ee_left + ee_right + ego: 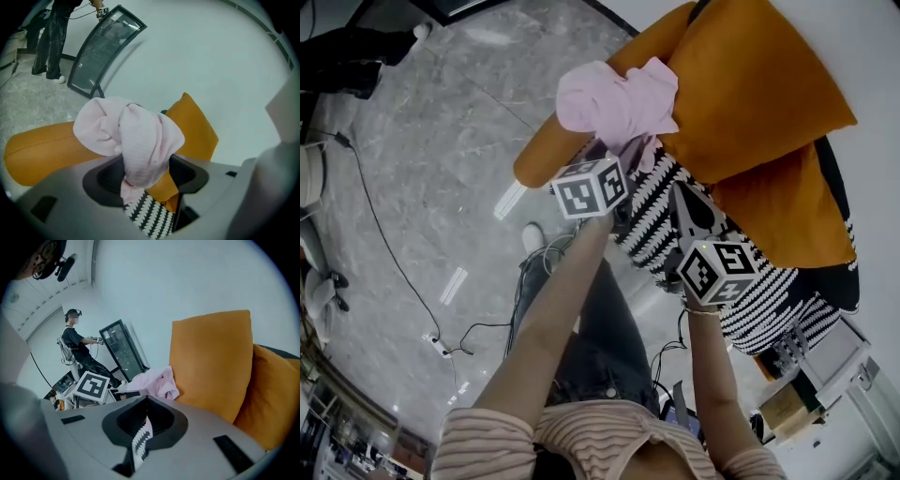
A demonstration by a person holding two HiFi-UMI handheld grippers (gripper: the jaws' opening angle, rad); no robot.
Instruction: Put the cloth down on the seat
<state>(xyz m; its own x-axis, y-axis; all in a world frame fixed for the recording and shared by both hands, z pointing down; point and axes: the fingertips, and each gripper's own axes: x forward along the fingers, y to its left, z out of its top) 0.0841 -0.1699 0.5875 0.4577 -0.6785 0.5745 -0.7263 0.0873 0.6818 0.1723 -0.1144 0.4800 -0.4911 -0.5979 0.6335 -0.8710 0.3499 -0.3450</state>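
grey marble floor spreads at left, beside an orange armrest where the pink cloth sits bunched against an orange cushion. left gripper has its jaws spread wide with the cloth's tail between them. right gripper, jaws together and empty, is over the black-and-white patterned seat.

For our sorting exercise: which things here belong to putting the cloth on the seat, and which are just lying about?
Job in hand: crumpled pink fabric cloth, black-and-white patterned seat, open left gripper.
Lying about: square orange cushion, leaning glass panel.
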